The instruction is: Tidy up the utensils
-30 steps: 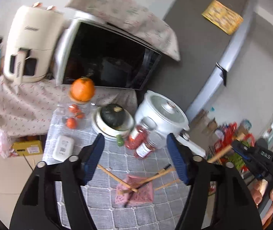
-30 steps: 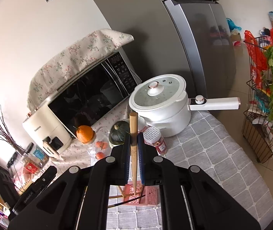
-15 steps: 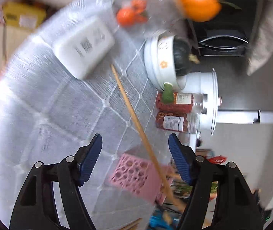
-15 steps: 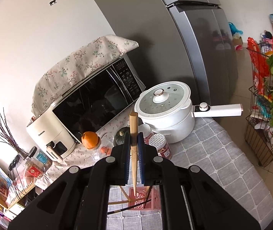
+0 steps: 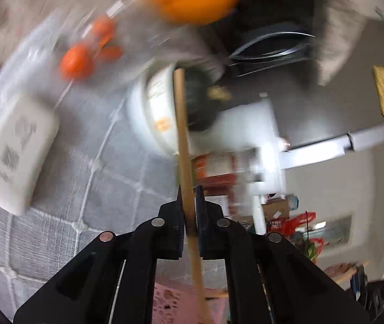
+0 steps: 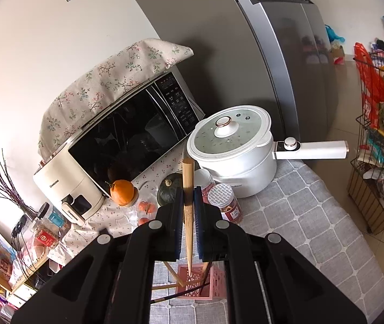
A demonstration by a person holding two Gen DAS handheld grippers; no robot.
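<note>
Chopsticks, one per tongs: left tongs (image 5: 189, 205) clenched on a chopstick (image 5: 181, 135) running up the frame centre, view badly blurred; right tongs (image 6: 188, 208) clenched on another chopstick (image 6: 188, 189), near upright, tip low over the pink holder (image 6: 200, 283) at bottom centre on the table (image 6: 300, 229). More sticks already leaning in that holder. Probably mid-insertion. Best to keep the stick vertical, steer the tip into a free cell away from the leaning sticks, lower slowly, loosen only once seated; likewise for the left.
</note>
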